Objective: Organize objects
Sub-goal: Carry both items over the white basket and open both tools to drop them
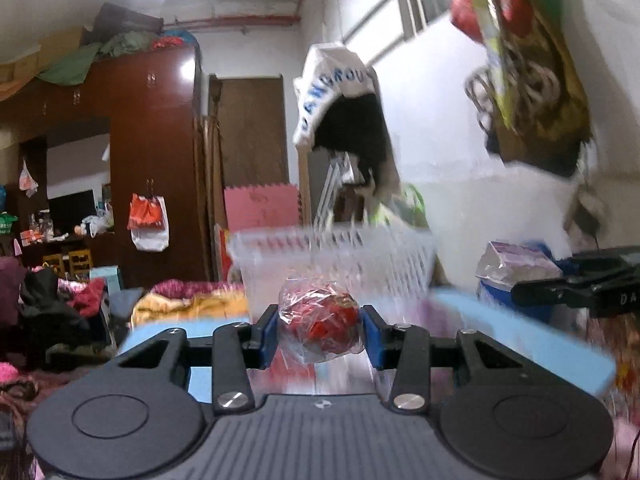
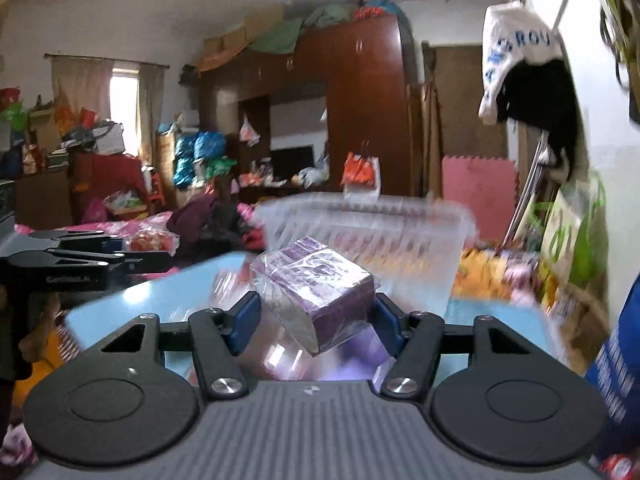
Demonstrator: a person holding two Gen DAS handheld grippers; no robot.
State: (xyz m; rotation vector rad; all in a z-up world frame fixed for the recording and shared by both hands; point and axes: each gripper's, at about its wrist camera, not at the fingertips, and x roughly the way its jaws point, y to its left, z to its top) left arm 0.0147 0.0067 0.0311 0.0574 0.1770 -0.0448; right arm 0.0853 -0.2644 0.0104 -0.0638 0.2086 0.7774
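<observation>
My left gripper [image 1: 320, 330] is shut on a red ball wrapped in clear plastic [image 1: 320, 326], held above a light blue table [image 1: 520, 328]. My right gripper [image 2: 316, 312] is shut on a purple box in clear plastic wrap [image 2: 320, 292], also above the blue table [image 2: 160, 292]. A clear slatted plastic basket [image 1: 340, 256] stands just beyond both held objects; it also shows in the right wrist view [image 2: 372, 228]. In the left wrist view the right gripper [image 1: 568, 284] enters from the right with the purple box [image 1: 516, 264]. In the right wrist view the left gripper [image 2: 92, 260] enters from the left with the red ball [image 2: 154, 240].
A dark wooden wardrobe [image 1: 156, 140] and a pink foam mat [image 1: 262, 206] stand behind. Clothes and bedding [image 1: 188, 304] lie to the left. A white cap [image 1: 340, 92] and snack packets [image 1: 532, 64] hang on the right wall. A blue object [image 2: 616, 352] is at the right edge.
</observation>
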